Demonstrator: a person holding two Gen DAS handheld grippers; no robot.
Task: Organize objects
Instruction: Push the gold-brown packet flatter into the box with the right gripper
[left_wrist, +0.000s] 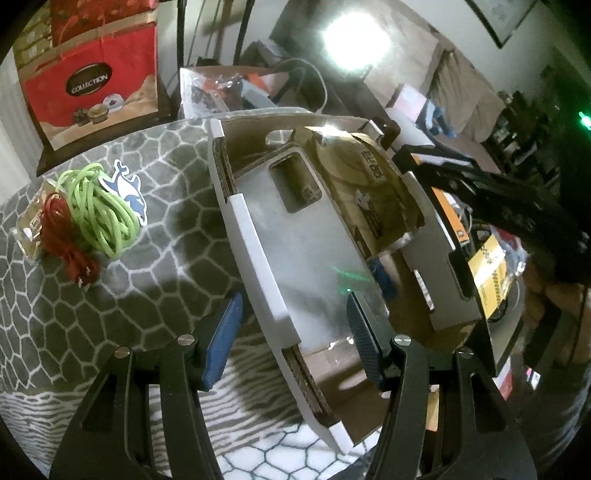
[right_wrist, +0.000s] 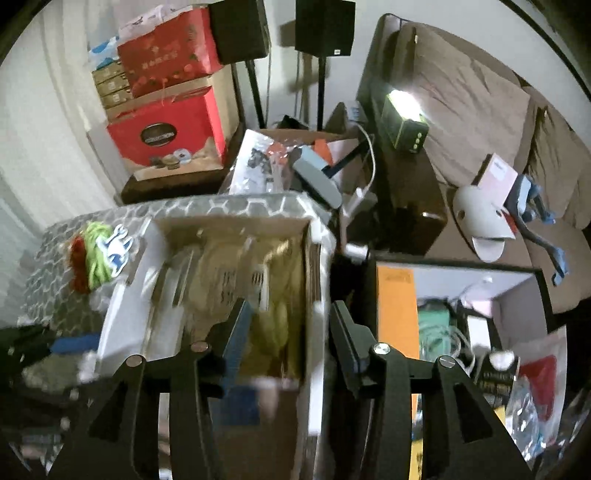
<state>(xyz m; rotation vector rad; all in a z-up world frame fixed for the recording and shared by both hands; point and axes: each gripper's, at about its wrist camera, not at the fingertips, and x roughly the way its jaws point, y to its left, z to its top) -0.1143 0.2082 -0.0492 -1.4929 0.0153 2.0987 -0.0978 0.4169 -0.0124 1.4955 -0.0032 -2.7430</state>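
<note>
Where legible, the red box (left_wrist: 92, 85) reads "COLLECTION"; other labels blur.

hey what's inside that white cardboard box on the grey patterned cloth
Inside the white cardboard box stands a grey divider panel with a cut-out window, and beside it a brown printed carton. The panel and carton cover whatever lies beneath them; the box floor mostly can't be seen.

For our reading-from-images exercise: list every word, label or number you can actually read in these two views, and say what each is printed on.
"COLLECTION": dark oval label on the red gift box.
Print on the brown packaging inside the cardboard box: digit-like characters, too distorted to read.
Orange panel, the oval label seen from the right wrist view, and the pink card: too blurred.
Dolphin sticker: picture only, no text.
</note>
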